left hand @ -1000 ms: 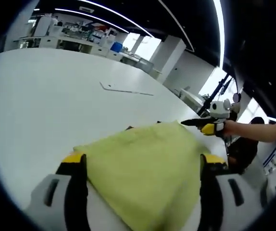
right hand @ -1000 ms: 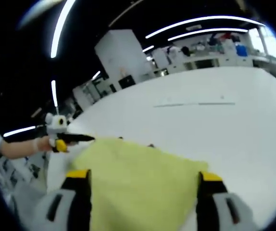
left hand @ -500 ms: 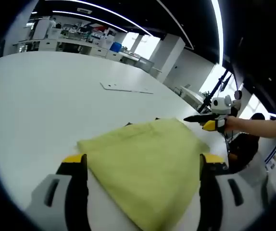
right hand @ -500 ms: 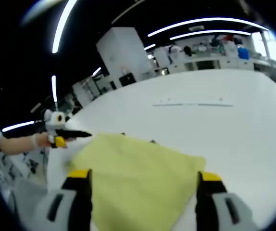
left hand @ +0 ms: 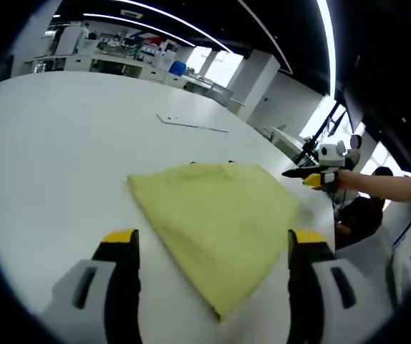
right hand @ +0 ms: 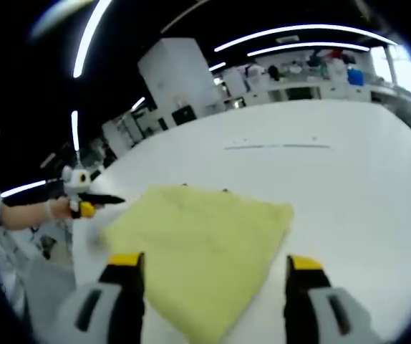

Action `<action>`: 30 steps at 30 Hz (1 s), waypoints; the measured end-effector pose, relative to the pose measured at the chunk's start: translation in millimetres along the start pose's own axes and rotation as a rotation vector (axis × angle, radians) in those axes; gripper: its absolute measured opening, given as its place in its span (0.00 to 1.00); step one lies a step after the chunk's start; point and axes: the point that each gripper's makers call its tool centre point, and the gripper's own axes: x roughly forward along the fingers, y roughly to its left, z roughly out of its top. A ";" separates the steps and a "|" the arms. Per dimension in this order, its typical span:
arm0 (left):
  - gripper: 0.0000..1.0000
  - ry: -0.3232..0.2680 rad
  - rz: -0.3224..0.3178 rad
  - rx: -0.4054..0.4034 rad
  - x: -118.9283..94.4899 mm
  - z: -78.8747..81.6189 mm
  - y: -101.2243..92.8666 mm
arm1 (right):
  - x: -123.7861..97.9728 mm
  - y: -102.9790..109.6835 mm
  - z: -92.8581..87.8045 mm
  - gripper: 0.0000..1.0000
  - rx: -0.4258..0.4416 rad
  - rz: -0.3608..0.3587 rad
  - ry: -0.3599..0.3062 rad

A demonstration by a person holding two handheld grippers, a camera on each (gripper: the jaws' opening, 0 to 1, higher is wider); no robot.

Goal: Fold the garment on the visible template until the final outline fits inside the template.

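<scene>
garment: a yellow-green garment (left hand: 216,218) lies folded flat on the white table (left hand: 55,150), as a rough four-sided shape with one corner pointing toward the left gripper's camera. in the right gripper view the same garment (right hand: 202,247) reaches down between that gripper's jaws, with its near corner at the bottom of the picture.
template: small dark marks peek out along the far edge of the cloth in both views; i cannot tell whether they are template lines or how the outline sits against them.
left gripper: the left gripper (left hand: 209,247) hovers above the near part of the garment, jaws spread wide, yellow tips on either side of the cloth, nothing between them. in the right gripper view it (right hand: 109,200) is seen from the side, held by a hand (right hand: 59,208) just beside the left corner of the garment; from that angle its dark fingers look like one thin line.
right gripper: the right gripper (right hand: 216,265) is also spread wide and holds nothing, its yellow-tipped jaws standing apart over the near edge of the cloth. in the left gripper view it (left hand: 295,173) points at the right corner of the garment, close to it, with a hand (left hand: 345,179) behind.
far table: a thin flat strip (left hand: 191,123) lies well apart from the garment, further out on the table.
room: long ceiling lights and distant lab benches.
</scene>
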 end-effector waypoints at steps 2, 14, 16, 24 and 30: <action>0.82 0.002 0.004 0.001 -4.1 -5.8 -3.6 | -4.9 0.6 -4.2 0.78 0.003 -0.007 0.001; 0.76 0.024 0.019 0.006 -28.0 -31.5 -6.7 | -30.6 -2.2 -22.7 0.73 0.030 -0.038 -0.007; 0.75 0.030 0.023 0.015 -30.4 -35.9 -10.0 | -33.3 -0.9 -25.1 0.72 0.039 -0.038 -0.011; 0.70 0.035 0.026 0.014 -38.7 -47.4 -9.9 | -42.8 2.4 -39.6 0.65 0.059 -0.047 -0.011; 0.62 0.033 0.022 -0.017 -40.0 -57.6 -15.7 | -46.8 10.3 -51.0 0.57 0.072 -0.032 0.006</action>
